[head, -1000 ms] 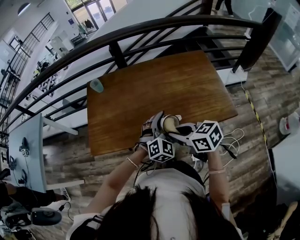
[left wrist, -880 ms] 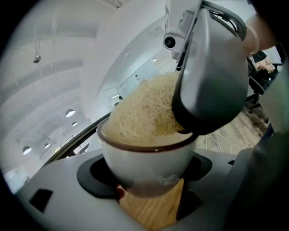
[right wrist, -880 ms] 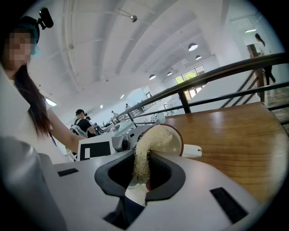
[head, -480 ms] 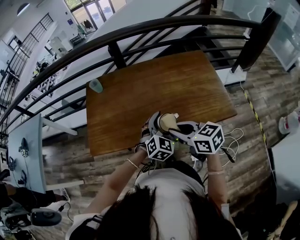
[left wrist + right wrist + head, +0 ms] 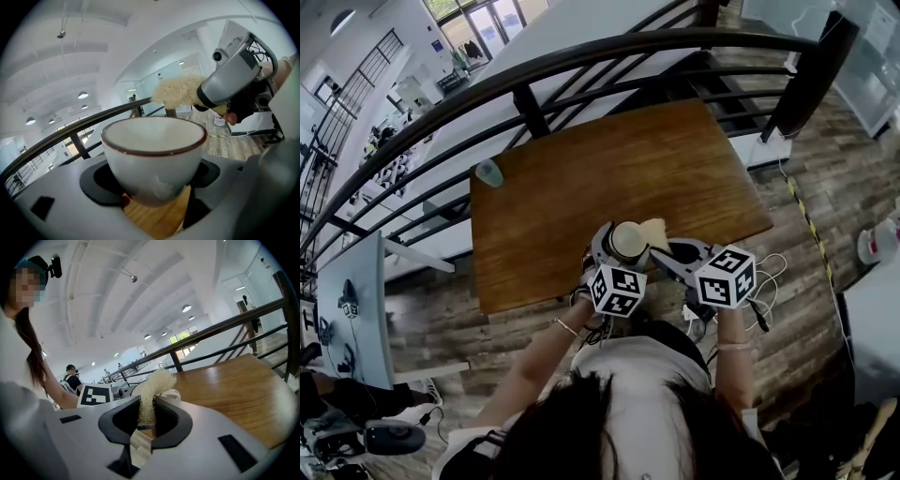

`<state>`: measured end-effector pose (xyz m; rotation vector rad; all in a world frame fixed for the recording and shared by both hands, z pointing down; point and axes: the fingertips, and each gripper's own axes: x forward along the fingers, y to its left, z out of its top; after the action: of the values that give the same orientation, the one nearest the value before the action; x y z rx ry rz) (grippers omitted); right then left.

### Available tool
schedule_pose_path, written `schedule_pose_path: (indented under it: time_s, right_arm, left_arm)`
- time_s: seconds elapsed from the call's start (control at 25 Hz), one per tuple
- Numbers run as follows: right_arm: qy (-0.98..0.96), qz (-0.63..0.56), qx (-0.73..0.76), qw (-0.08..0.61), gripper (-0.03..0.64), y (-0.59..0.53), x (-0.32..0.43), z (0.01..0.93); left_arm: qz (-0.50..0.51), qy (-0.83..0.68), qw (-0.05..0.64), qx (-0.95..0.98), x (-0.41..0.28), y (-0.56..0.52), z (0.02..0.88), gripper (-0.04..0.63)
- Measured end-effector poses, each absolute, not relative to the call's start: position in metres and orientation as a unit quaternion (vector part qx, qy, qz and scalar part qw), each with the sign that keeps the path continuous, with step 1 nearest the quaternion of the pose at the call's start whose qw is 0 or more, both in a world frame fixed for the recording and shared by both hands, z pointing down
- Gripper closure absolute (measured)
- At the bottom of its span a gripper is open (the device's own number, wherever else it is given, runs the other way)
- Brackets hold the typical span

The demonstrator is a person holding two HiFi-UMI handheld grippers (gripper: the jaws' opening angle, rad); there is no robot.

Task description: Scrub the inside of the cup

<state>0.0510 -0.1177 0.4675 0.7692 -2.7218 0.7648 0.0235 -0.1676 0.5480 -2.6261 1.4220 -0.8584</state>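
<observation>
A white cup (image 5: 626,240) with a brown rim (image 5: 154,159) hangs over the near edge of the wooden table (image 5: 619,169). My left gripper (image 5: 623,247) is shut on it, with one jaw on each side of the cup's wall (image 5: 154,185). A pale loofah scrubber (image 5: 654,230) sits just right of the cup's mouth and outside it. In the left gripper view the scrubber (image 5: 178,91) hovers above the rim's far right. My right gripper (image 5: 667,249) is shut on the scrubber (image 5: 149,394), with the jaws close together (image 5: 146,420). The cup's inside looks plain white.
A small teal cup (image 5: 489,172) stands at the table's far left corner. A black railing (image 5: 534,70) runs behind the table. Cables (image 5: 769,272) lie on the plank floor at the right. People (image 5: 70,376) stand far off in the hall.
The scrubber has come out of the cup and moved right with my right gripper. The cup has rolled in my left gripper and its mouth now faces more upward.
</observation>
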Motion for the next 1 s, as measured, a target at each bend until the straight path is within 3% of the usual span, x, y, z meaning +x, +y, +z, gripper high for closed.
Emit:
schedule_pose_path:
  time_s: [0.48,1.0]
  right_arm:
    - [-0.903,0.267,0.321,0.104,0.543,-0.131,0.074,0.487]
    - [-0.879,0.288,0.352,0.144,0.543,-0.137,0.072,0.517]
  left_arm:
    - [-0.252,0.486,-0.08,-0.833,-0.001,-0.17,0.562,0.189]
    - [-0.248,0.502,-0.103,-0.822,-0.022,-0.167,0.566,0.189]
